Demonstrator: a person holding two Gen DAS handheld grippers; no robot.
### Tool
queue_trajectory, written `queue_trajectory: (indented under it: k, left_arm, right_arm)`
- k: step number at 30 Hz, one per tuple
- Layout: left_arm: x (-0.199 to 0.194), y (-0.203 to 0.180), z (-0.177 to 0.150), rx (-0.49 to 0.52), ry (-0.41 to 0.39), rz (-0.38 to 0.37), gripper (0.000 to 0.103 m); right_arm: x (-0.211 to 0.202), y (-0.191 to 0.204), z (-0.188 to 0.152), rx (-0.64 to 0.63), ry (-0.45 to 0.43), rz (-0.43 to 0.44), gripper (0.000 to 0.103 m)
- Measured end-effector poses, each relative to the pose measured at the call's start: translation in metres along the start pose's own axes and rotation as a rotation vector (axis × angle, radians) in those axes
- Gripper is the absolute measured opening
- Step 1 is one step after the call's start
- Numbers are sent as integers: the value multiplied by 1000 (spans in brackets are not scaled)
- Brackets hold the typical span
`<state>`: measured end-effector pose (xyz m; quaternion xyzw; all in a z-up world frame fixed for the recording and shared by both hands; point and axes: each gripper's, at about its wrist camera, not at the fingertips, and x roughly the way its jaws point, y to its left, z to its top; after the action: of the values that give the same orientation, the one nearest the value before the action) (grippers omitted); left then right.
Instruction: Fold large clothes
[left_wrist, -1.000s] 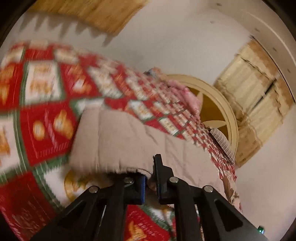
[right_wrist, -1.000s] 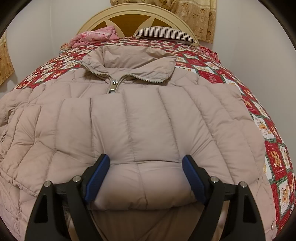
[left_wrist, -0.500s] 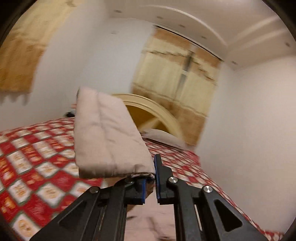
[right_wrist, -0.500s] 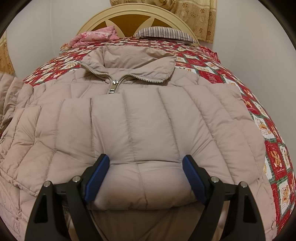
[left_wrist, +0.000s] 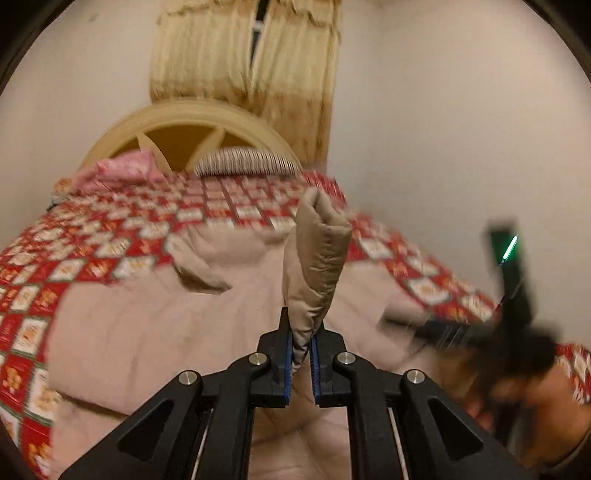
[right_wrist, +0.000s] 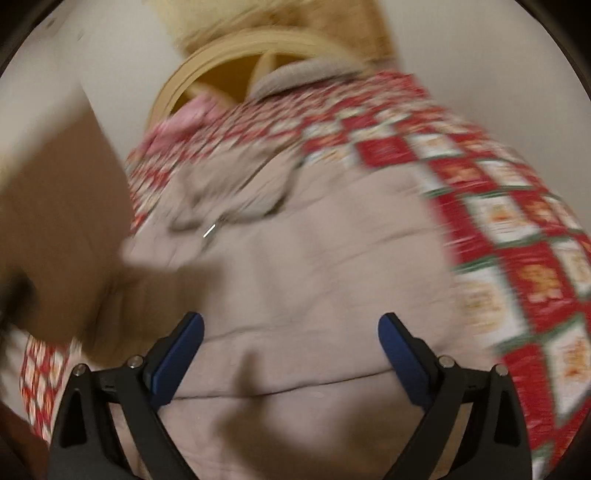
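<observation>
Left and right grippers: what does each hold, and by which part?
The left gripper pinches the beige quilted puffer jacket by its sleeve end. The right gripper holds nothing, its jaws having just opened wider.

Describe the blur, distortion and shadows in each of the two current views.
Left wrist view: the left gripper and the pinched sleeve are sharp, while the bedspread and right gripper smear; fisheye corners go black. Right wrist view: nearly everything streaks, jacket included; only the right gripper's fingers stay crisp, and soft shadows fall on the jacket's near edge.
</observation>
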<state>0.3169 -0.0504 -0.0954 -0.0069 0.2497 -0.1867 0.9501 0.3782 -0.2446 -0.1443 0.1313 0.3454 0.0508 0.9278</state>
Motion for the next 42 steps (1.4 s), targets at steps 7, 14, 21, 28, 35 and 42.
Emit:
queue_trajectory:
  k: [7, 14, 21, 28, 35, 42]
  left_arm:
    - [-1, -47, -11, 172, 56, 51, 48]
    - [-58, -46, -3, 239, -149, 62, 96]
    - [-32, 58, 25, 138, -91, 367, 96]
    - [53, 170, 14, -122, 172, 396, 96]
    - [88, 158, -19, -77, 291, 428, 101]
    - [93, 166, -24, -122, 323, 409, 102]
  right_arm:
    - [-55, -28, 18, 127, -232, -9, 98]
    - [-82, -6, 28, 120, -380, 28, 98]
    - [-51, 46, 25, -21, -243, 102, 86]
    - [21, 101, -1, -189, -14, 136, 82]
    - [68, 85, -29, -259, 121, 47, 80]
    - [74, 92, -37, -298, 120, -15, 80]
